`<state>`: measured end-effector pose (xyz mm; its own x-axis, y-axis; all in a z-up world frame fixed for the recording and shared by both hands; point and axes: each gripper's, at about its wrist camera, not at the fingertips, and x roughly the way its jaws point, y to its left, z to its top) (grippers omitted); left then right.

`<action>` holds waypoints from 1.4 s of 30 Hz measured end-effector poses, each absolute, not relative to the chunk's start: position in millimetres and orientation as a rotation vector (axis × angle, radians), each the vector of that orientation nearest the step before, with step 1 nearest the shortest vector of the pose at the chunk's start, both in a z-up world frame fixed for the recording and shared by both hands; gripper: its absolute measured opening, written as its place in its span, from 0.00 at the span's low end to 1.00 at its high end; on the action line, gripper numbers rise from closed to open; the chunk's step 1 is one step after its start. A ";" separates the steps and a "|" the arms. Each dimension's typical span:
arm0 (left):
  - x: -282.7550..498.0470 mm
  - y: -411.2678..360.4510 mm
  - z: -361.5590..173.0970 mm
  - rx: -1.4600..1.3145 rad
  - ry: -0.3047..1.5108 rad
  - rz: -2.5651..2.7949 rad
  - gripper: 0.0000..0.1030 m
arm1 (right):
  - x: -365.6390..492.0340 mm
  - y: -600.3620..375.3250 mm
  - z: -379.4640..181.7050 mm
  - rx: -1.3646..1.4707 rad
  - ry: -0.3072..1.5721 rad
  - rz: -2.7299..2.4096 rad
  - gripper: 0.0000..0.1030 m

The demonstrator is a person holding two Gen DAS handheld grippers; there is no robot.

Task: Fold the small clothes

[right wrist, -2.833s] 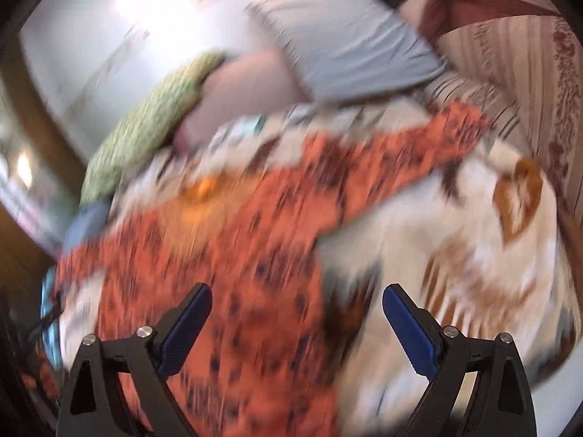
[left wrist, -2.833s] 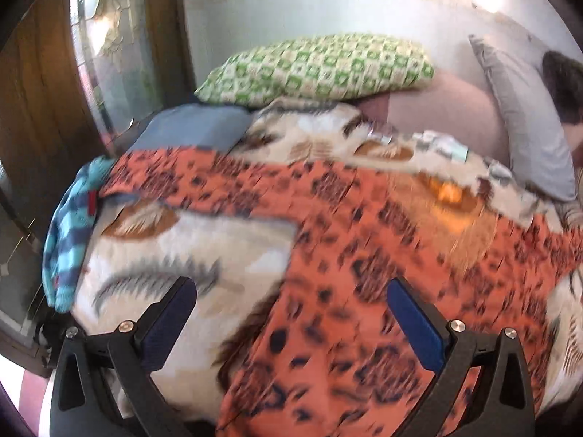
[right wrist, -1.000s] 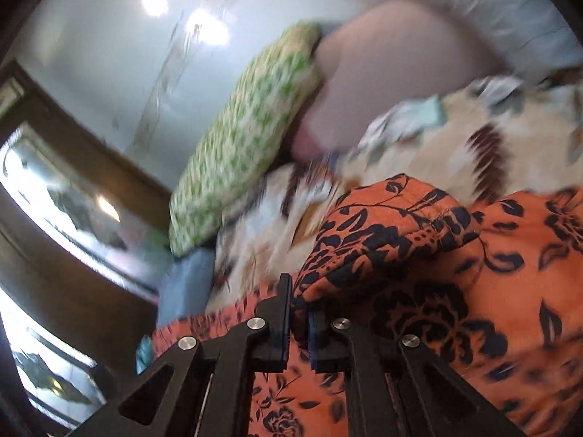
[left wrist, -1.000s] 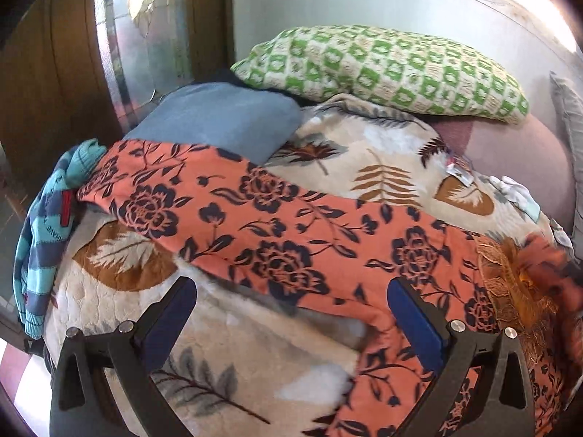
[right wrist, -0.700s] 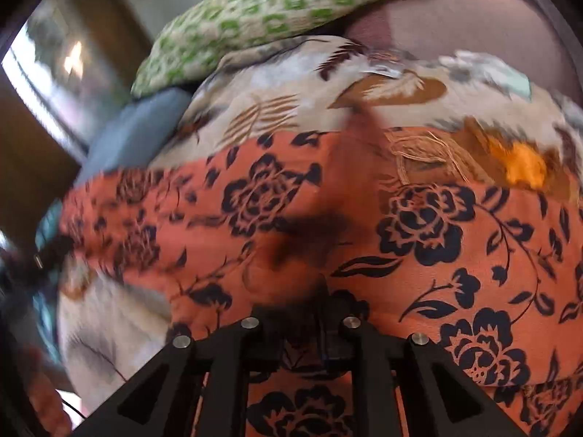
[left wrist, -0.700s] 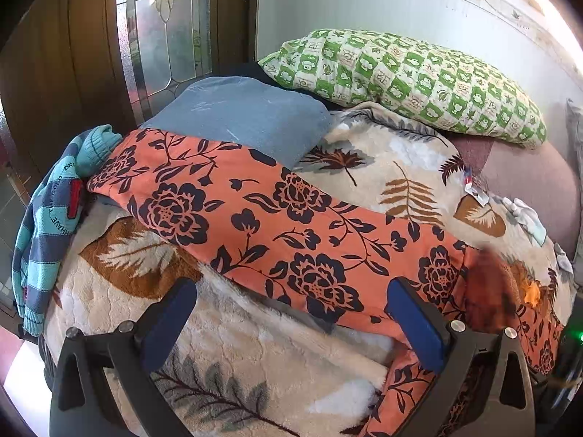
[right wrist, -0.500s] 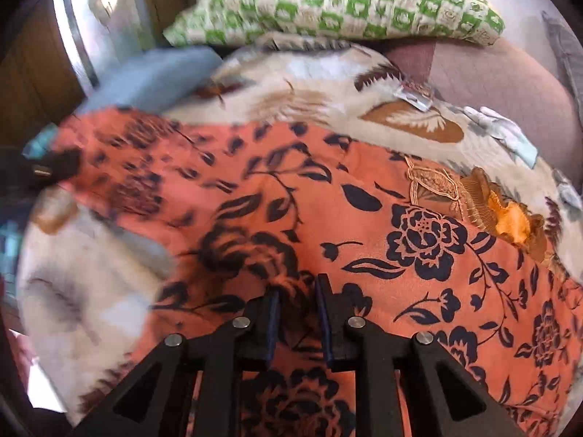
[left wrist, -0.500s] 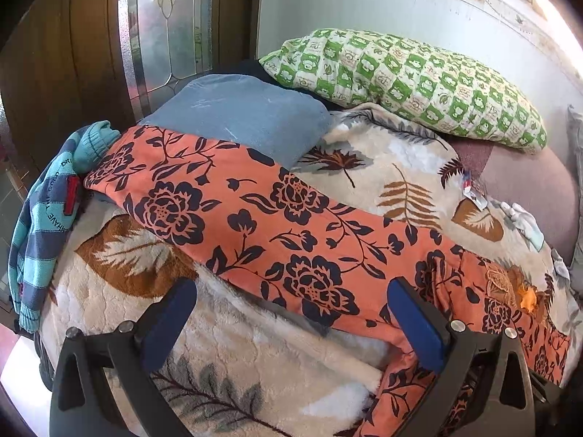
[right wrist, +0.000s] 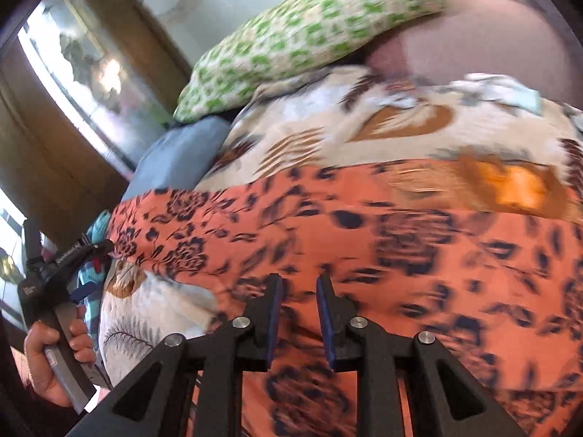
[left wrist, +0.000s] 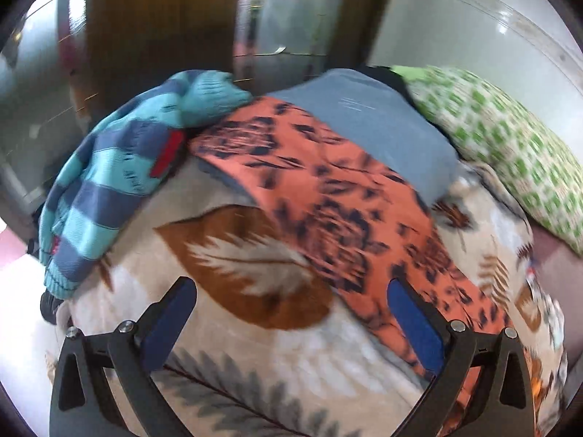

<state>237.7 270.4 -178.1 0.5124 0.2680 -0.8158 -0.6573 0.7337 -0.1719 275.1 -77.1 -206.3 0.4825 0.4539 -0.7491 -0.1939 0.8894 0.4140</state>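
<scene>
An orange garment with dark flowers (left wrist: 339, 200) lies spread across the leaf-print blanket (left wrist: 255, 266) on the bed; it also fills the right wrist view (right wrist: 419, 255). My left gripper (left wrist: 291, 320) is open and empty, low over the blanket near the garment's left end. It also shows at the left of the right wrist view (right wrist: 91, 266), held in a hand. My right gripper (right wrist: 298, 309) hovers over the garment's middle, its jaws a narrow gap apart with no cloth between them.
A teal and blue striped sweater (left wrist: 120, 182) hangs over the bed's left edge. A folded blue-grey cloth (left wrist: 375, 134) and a green checked pillow (left wrist: 510, 153) lie beyond. A wooden door frame and glass panel (left wrist: 164, 29) stand close behind.
My right gripper let go of the orange fold and its jaws parted slightly. My left gripper swung left toward the garment's end by the striped sweater.
</scene>
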 end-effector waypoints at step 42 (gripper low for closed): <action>248.3 360.4 -191.7 -1.038 0.581 0.395 0.05 | 137.8 -279.9 -216.6 0.259 0.892 0.295 0.23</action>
